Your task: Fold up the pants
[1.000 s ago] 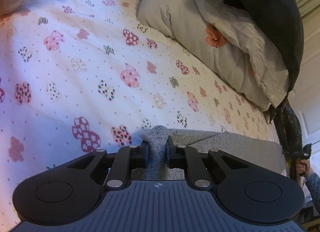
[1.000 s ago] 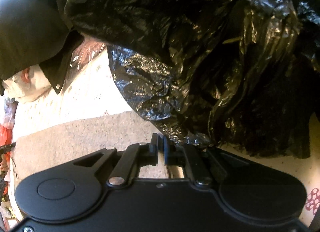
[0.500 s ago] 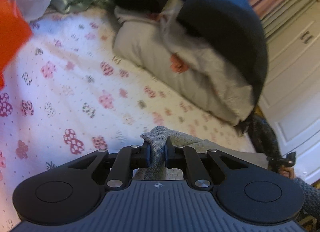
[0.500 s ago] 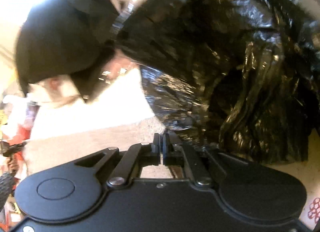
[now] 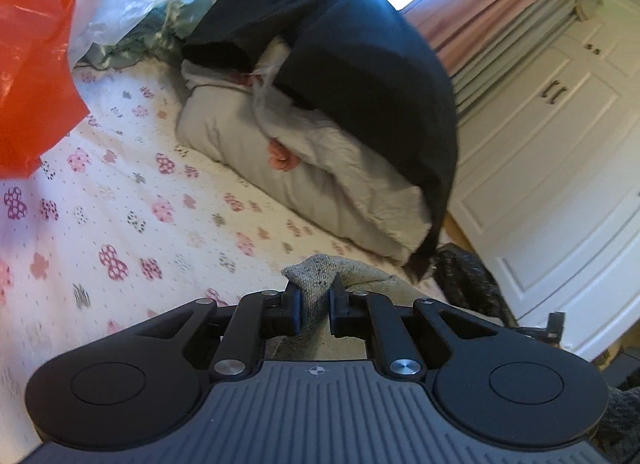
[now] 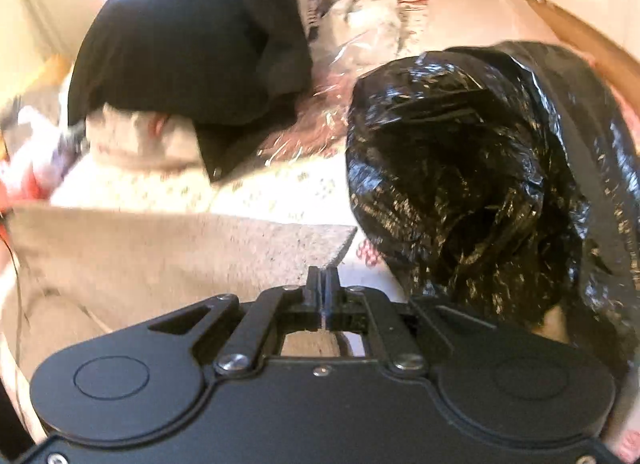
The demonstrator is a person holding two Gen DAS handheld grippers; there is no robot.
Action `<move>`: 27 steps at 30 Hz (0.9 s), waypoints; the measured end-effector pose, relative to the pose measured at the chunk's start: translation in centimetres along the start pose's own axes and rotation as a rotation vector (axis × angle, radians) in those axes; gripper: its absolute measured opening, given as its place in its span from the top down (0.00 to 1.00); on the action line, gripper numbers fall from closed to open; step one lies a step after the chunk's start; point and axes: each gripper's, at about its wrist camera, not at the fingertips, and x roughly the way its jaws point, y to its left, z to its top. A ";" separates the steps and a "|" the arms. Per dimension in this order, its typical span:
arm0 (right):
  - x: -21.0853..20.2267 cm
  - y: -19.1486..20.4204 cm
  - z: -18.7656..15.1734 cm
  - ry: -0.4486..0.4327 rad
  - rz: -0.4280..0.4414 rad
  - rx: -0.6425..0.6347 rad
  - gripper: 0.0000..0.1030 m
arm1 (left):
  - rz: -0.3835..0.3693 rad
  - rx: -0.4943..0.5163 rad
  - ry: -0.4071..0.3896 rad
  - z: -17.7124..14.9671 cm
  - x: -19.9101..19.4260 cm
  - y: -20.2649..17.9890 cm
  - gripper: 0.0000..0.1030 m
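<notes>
Grey-beige pants [image 5: 316,268] lie on a flower-print bed sheet [image 5: 120,224]. My left gripper [image 5: 314,292] is shut on a bunched fold of the pants, and the cloth sticks up between the fingers, held above the sheet. In the right wrist view the pants [image 6: 160,256] stretch flat to the left, and their corner edge runs into my right gripper [image 6: 321,278]. That gripper is shut on the thin edge, with the pads nearly touching.
A pale duvet pile [image 5: 320,168] under a black garment [image 5: 360,64] lies ahead on the bed. An orange plastic bag [image 5: 32,64] hangs at the left. A crumpled black bin bag [image 6: 480,184] sits right of the right gripper. White cupboard doors [image 5: 560,144] stand beyond the bed.
Both grippers have risen with the pants held. The left view has tipped up to show the window and cupboards. The right view has rolled, and more of the pants shows.
</notes>
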 end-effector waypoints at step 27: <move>-6.7 2.6 -14.6 -0.102 -0.176 0.325 0.93 | 0.048 -0.104 -0.004 -13.6 -10.6 -5.3 0.88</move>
